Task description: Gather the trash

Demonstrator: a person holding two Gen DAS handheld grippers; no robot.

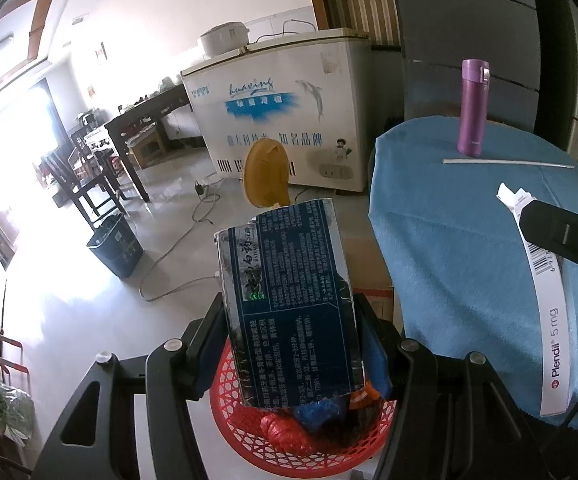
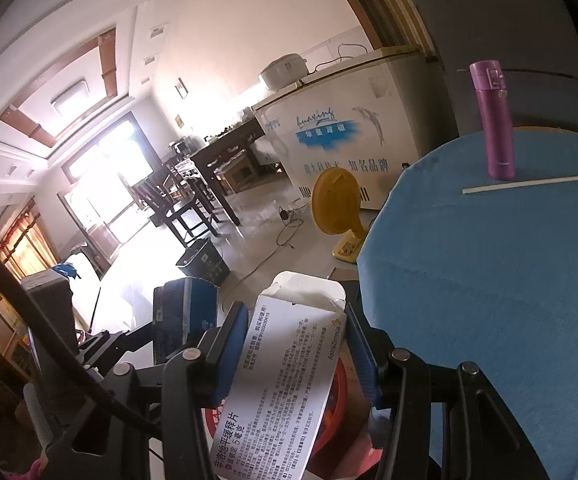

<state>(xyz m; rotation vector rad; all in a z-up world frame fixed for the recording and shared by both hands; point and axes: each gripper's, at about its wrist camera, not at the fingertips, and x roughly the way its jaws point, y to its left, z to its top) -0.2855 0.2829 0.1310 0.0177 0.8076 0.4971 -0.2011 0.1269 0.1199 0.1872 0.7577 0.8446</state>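
The dark blue box (image 1: pixel 289 300) is a flattened carton covered in white Chinese print, its edges worn and silvery, one upper corner torn unevenly. It stands upright between the blue-padded fingers (image 1: pixel 375 354) of the left gripper (image 1: pixel 293 344), which are clamped on its lower sides. It hangs directly above a red mesh basket (image 1: pixel 245 408) on the floor, which already contains crumpled blue and red wrappers. The box hides most of the basket's inside, and the gripper frame covers its near rim.

The white medicine box (image 2: pixel 289 364) is long and narrow, printed with black Chinese text and an AstraZeneca logo, and its far end flap stands open. The right gripper (image 2: pixel 297 344) is closed on its sides, holding it just beside the edge of the table with the blue cloth (image 2: pixel 489 280). Its near end runs out of the right wrist view at the bottom. In the left wrist view it appears as a curved white strip reading Plendil 5 mg, partly crossed by a black gripper finger.

On the cloth a purple bottle (image 2: pixel 495 120) stands upright, with a white straw (image 2: pixel 529 183) lying just in front of it; their contact is unclear. Beyond are a yellow fan (image 1: pixel 267 172), a white chest freezer (image 1: pixel 281 108) and a dark bin (image 1: pixel 115 246).
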